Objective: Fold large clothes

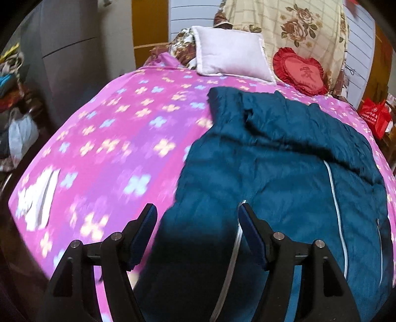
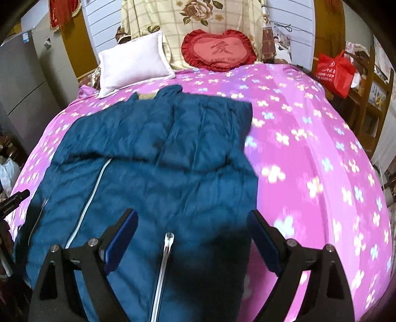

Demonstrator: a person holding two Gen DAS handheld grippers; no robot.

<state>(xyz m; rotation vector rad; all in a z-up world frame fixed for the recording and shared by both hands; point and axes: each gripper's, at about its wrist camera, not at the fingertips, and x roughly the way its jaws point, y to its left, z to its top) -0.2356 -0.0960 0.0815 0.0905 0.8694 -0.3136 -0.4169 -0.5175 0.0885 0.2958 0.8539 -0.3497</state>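
A large dark teal jacket [image 1: 284,158] with white zipper lines lies spread and rumpled on a pink flowered bedspread [image 1: 111,128]. In the left wrist view it covers the right half of the bed. My left gripper [image 1: 198,210] hovers open above its near left edge, with nothing pinched between the blue pads [image 1: 146,230]. The right wrist view shows the jacket [image 2: 160,153] on the left half of the bedspread [image 2: 309,148]. Over its near hem my right gripper [image 2: 192,215] stands wide open, a white zipper end [image 2: 169,239] lying below the gap, untouched.
A white pillow [image 2: 131,62], a red heart cushion [image 2: 220,49] and a floral quilt [image 2: 193,17] sit at the bed's head. A red bag [image 2: 334,71] rests on wooden shelves to the right. A grey cabinet [image 1: 71,62] and piled items [image 1: 14,104] stand left.
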